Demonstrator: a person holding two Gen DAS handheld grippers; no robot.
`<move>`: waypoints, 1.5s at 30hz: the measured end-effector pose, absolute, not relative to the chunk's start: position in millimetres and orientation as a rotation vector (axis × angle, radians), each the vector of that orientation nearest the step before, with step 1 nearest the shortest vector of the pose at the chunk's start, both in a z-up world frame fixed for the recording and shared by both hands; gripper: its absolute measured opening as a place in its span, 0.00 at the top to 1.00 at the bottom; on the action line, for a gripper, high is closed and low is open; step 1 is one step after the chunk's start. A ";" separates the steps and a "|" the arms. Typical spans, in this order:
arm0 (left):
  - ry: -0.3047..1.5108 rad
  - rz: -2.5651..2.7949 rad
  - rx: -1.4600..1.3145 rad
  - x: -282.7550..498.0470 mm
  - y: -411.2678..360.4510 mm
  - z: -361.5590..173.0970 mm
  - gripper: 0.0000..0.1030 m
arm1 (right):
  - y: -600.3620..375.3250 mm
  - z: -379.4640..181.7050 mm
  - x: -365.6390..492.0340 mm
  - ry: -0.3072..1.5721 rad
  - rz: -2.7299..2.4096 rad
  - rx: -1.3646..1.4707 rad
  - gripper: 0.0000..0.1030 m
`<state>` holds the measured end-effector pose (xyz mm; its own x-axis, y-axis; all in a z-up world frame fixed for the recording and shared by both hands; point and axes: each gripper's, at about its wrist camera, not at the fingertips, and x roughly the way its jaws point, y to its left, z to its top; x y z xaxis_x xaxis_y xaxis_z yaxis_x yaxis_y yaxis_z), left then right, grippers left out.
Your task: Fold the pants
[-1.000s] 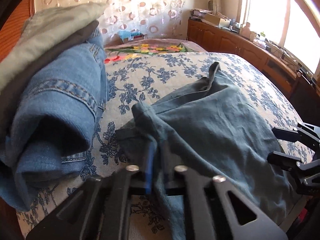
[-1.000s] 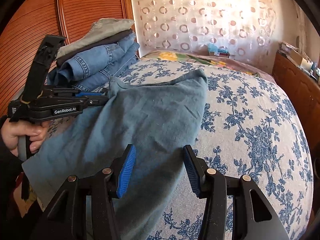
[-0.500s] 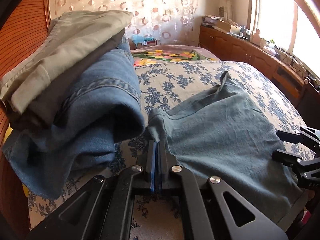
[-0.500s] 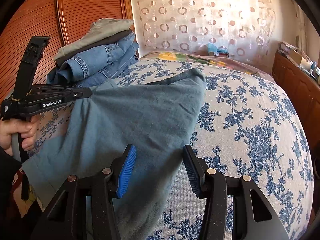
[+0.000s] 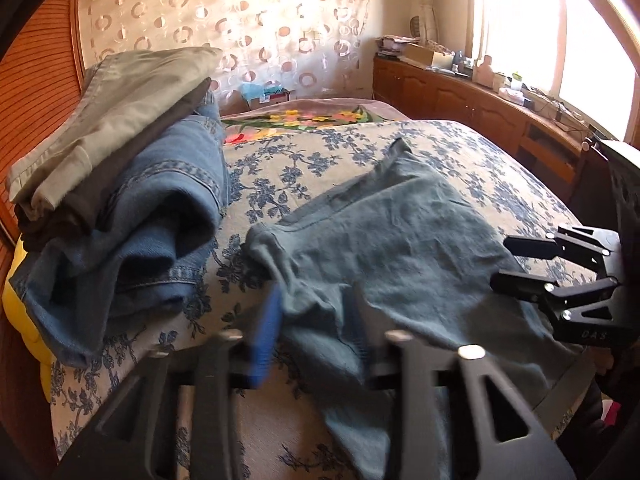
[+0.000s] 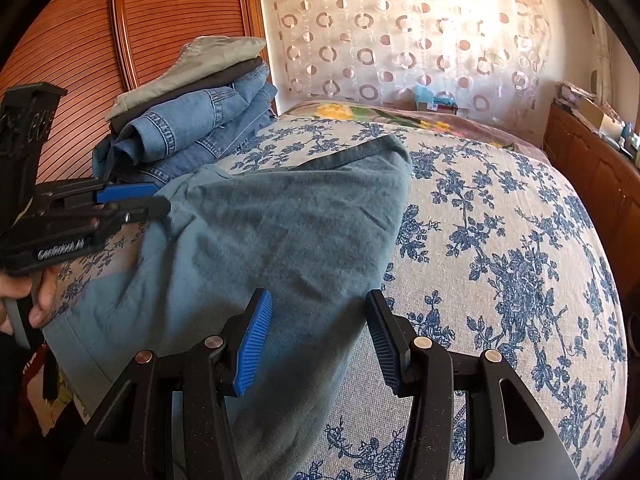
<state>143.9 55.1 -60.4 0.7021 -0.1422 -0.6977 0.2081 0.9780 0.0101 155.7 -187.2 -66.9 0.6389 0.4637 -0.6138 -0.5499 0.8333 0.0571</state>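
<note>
At the far left, against the wooden slatted wall (image 6: 72, 40), a stack of folded clothes (image 5: 120, 184) sits on the bed: a pale khaki piece on top, a dark layer under it, and blue jeans at the bottom. Just right of that stack lie the pants (image 5: 400, 248), a grey-blue pair spread over the floral bedspread (image 6: 500, 240), with one corner pointing toward the far end of the bed and the near edge hanging toward the person.

The left gripper (image 5: 316, 336) has its fingers apart, blurred in its own camera. A rumpled corner of the pants lies between and just ahead of them; whether cloth touches the pads (image 5: 264, 340) cannot be told. In the right camera that same gripper sits at the left edge of the pants, held by the left hand (image 6: 24, 300).

The right gripper (image 6: 316, 336) is spread wide and holds nothing. The right-hand edge of the pants runs through the gap between its fingers, cloth under the left finger, bare bedspread under the right one.
</note>
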 end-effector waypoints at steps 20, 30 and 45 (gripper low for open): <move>0.780 -0.204 0.044 111.4 58.0 -68.2 0.26 | -190.5 -62.7 149.1 0.645 0.561 -0.155 0.51; 0.757 -0.190 0.008 90.3 64.6 -65.0 0.26 | -209.3 -54.8 98.3 0.633 0.613 -0.157 0.51; 0.803 -0.234 -0.021 46.3 59.4 -82.8 0.26 | -219.8 -59.3 58.9 0.693 0.635 -0.184 0.51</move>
